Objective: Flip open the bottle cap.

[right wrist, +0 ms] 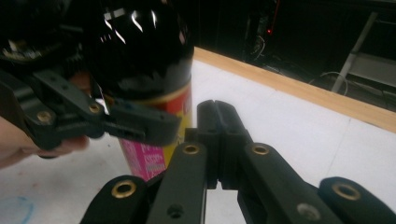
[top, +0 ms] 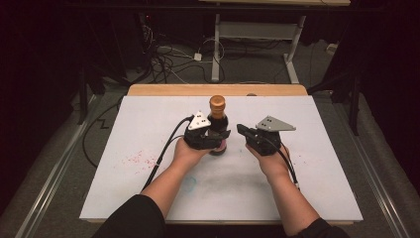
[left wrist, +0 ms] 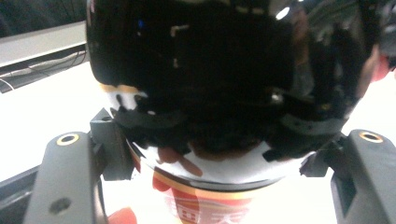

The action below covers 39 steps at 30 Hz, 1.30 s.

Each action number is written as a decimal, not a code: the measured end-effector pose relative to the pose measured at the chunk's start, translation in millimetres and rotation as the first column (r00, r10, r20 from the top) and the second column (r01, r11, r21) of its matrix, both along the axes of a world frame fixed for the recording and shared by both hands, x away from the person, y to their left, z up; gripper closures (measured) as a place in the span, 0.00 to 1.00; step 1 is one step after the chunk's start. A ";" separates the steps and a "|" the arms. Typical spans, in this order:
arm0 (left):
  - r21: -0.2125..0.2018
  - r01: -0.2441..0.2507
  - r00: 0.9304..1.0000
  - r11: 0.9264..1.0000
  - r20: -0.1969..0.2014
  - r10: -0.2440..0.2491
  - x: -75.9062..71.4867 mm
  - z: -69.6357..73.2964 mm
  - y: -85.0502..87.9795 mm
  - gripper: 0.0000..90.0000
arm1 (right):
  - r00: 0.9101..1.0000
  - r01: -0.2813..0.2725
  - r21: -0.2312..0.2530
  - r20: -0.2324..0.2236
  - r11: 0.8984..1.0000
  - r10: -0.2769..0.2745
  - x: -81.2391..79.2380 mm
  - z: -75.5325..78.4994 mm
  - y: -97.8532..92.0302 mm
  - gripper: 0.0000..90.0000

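Left gripper (top: 214, 136): pinching the dark bottle low on its body.
Bottle (top: 217, 119): upright on the white table (top: 148, 124), near the middle, closer to the far edge; brown cap on top.
Right gripper (top: 241, 130): jaws pressed together, nothing between them, just right of the bottle.

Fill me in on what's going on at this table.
A person is working at a white table with a claw in each hand. The left claw is clamped around the body of a dark glass bottle with a copper-coloured cap, which stands upright near the table's middle. The right claw is shut with nothing between its jaws, and sits just beside the bottle, pointing at it without touching. Some red specks and a faint blue mark stain the table.
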<state>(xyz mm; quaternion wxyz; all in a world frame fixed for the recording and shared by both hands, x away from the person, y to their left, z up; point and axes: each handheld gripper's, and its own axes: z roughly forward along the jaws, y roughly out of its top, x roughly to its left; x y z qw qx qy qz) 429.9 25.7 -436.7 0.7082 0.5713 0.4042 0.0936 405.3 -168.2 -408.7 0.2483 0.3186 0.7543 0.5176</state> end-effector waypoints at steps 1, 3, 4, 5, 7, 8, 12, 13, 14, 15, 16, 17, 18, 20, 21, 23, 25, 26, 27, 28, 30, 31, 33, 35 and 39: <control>0.001 0.000 1.000 1.000 0.000 0.000 0.0 0.1 0.0 0.32 | 1.000 0.000 -0.001 0.001 1.000 0.000 -0.4 2.4 0.5 1.00; 0.001 -0.001 1.000 1.000 -0.001 0.001 -0.1 0.1 0.0 0.32 | 1.000 -0.005 0.000 0.012 1.000 0.005 -0.8 7.7 1.3 1.00; 0.002 -0.002 1.000 1.000 0.000 0.002 0.0 0.1 -0.3 0.32 | 1.000 -0.009 0.001 0.018 1.000 0.009 -0.8 10.5 1.4 1.00; 0.002 -0.002 1.000 1.000 0.000 0.002 0.0 0.1 -0.3 0.32 | 1.000 -0.008 0.003 0.017 1.000 0.008 -1.3 13.3 1.9 1.00; 0.001 -0.002 1.000 1.000 -0.003 0.002 0.2 0.2 -0.1 0.32 | 1.000 -0.015 0.007 0.024 1.000 0.014 -1.6 19.0 2.8 1.00; 0.001 -0.002 1.000 1.000 -0.003 0.002 0.2 0.2 -0.1 0.32 | 0.999 -0.014 0.004 0.029 1.000 0.014 -1.8 21.9 3.5 1.00; 0.003 -0.002 1.000 1.000 0.000 0.002 0.1 0.1 -0.2 0.32 | 0.999 -0.022 0.003 0.040 1.000 0.022 -2.1 33.4 7.1 1.00; 0.003 -0.002 1.000 1.000 0.000 0.002 0.1 0.1 -0.2 0.32 | 0.999 -0.022 0.003 0.040 1.000 0.022 -2.1 33.4 7.1 1.00; 0.002 -0.002 1.000 1.000 -0.001 0.002 0.1 0.1 -0.2 0.32 | 0.999 -0.026 0.005 0.043 1.000 0.026 -1.8 36.1 8.2 1.00; 0.002 -0.002 1.000 1.000 -0.002 0.002 0.1 0.1 -0.1 0.32 | 0.999 -0.030 0.005 0.045 1.000 0.030 -1.7 38.7 9.1 1.00; 0.003 -0.002 1.000 1.000 -0.001 0.002 -0.1 0.1 -0.1 0.32 | 0.998 -0.031 0.005 0.051 1.000 0.031 -1.5 41.2 10.3 1.00; 0.005 -0.002 1.000 1.000 0.000 0.002 -0.3 0.1 -0.2 0.32 | 0.998 -0.036 0.000 0.055 0.999 0.036 -1.3 46.5 12.4 1.00; 0.005 -0.002 1.000 1.000 0.000 0.002 -0.3 0.1 -0.2 0.32 | 0.998 -0.036 0.000 0.055 0.999 0.036 -1.3 46.5 12.4 1.00; 0.007 -0.002 1.000 1.000 0.000 0.002 -0.5 0.2 -0.2 0.32 | 0.997 -0.040 0.000 0.063 0.999 0.040 -1.2 51.5 14.4 1.00; 0.007 -0.003 1.000 1.000 0.000 0.003 -0.5 0.2 -0.3 0.32 | 0.997 -0.042 0.002 0.062 0.999 0.042 -1.3 53.8 15.5 1.00; 0.008 -0.004 1.000 1.000 -0.001 0.004 -0.5 0.3 -0.4 0.32 | 0.996 -0.052 -0.002 0.069 0.999 0.052 -1.1 60.5 18.9 1.00; 0.008 -0.004 1.000 1.000 -0.001 0.004 -0.6 0.3 -0.4 0.32 | 0.996 -0.056 -0.003 0.072 0.998 0.056 -1.3 64.7 21.0 1.00; 0.008 -0.005 1.000 1.000 -0.001 0.005 -0.6 0.3 -0.4 0.31 | 0.996 -0.057 -0.002 0.069 0.998 0.057 -1.4 66.8 22.1 1.00; 0.008 -0.005 1.000 1.000 -0.001 0.005 -0.7 0.3 -0.5 0.32 | 0.996 -0.062 -0.004 0.068 0.998 0.062 -1.3 68.6 23.1 1.00; 0.008 -0.005 1.000 1.000 -0.001 0.005 -0.7 0.3 -0.5 0.32 | 0.996 -0.065 -0.007 0.065 0.998 0.065 -1.3 70.5 24.2 1.00; 0.007 -0.005 1.000 1.000 0.000 0.005 -0.7 0.2 -0.6 0.32 | 0.995 -0.073 -0.006 0.062 0.997 0.073 -1.5 73.8 25.8 1.00; 0.006 -0.005 1.000 1.000 0.000 0.005 -0.6 0.1 -0.6 0.32 | 0.995 -0.074 -0.007 0.061 0.997 0.074 -1.7 75.3 26.5 1.00; 0.004 -0.005 1.000 1.000 0.001 0.005 -0.3 -0.1 -0.8 0.32 | 0.995 -0.079 -0.004 0.058 0.997 0.079 -2.1 77.7 27.8 1.00; 0.004 -0.006 1.000 1.000 0.001 0.006 -0.4 -0.1 -0.9 0.32 | 0.995 -0.084 -0.008 0.059 0.996 0.085 -2.5 79.7 29.0 1.00; 0.004 -0.008 1.000 1.000 0.000 0.008 -0.6 -0.1 -1.2 0.32 | 0.994 -0.089 -0.014 0.060 0.996 0.090 -2.9 82.4 31.3 1.00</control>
